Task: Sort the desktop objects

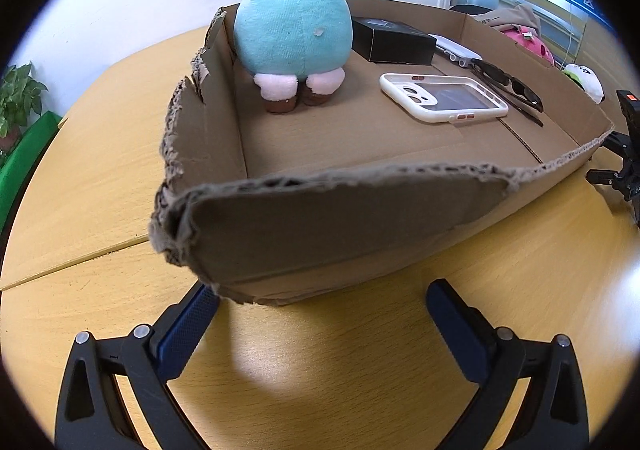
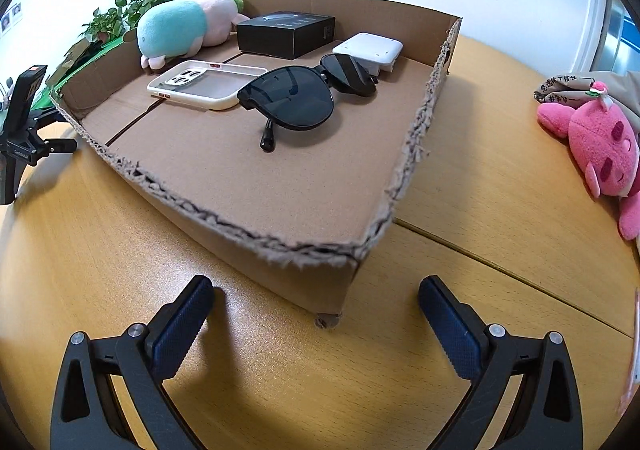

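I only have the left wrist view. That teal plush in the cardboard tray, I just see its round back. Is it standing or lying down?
Observer: In the right wrist view the teal plush lies on its side along the cardboard tray's far wall.
Operator: Are the sunglasses folded?
Observer: At least one arm is unfolded; the sunglasses rest lenses up, beside the phone case.
Operator: Anything still outside the tray?
Observer: Yes, a pink plush lies on the table, right of the tray.
Operator: Is the right gripper holding anything?
Observer: No, the right gripper is open and empty, before the tray's near corner.

Bright, even indoor light; soft shadows, slight tabletop glare, fisheye-bent and dark-vignetted edges.
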`<state>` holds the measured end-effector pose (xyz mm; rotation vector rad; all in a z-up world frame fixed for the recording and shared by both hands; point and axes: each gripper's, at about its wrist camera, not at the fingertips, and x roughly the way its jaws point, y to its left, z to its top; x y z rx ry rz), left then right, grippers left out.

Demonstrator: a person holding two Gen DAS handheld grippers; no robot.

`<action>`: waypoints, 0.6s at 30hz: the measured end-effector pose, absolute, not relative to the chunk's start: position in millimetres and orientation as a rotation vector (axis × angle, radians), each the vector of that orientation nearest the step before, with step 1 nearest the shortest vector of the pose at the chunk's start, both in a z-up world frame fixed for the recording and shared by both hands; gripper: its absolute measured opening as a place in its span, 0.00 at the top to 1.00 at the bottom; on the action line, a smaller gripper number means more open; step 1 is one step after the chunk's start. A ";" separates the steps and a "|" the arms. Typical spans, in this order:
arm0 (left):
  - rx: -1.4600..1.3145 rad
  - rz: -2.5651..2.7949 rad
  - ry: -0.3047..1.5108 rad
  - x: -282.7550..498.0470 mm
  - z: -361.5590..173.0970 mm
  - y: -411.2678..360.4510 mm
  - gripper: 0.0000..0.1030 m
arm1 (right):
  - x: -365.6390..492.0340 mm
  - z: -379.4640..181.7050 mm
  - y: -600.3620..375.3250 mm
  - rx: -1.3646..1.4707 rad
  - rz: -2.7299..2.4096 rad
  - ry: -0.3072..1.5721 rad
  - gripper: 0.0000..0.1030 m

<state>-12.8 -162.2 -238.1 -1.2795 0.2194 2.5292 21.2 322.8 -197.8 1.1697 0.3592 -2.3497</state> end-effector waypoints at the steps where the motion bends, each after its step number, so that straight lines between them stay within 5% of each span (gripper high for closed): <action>1: -1.279 2.528 0.219 -13.3 -238.5 -162.2 0.00 | 24.9 -197.4 323.5 1.173 -2.355 0.356 0.00; 18: -1.271 2.522 0.213 -18.3 -242.4 -163.7 0.00 | 34.5 -206.1 311.2 1.184 -2.374 0.341 0.00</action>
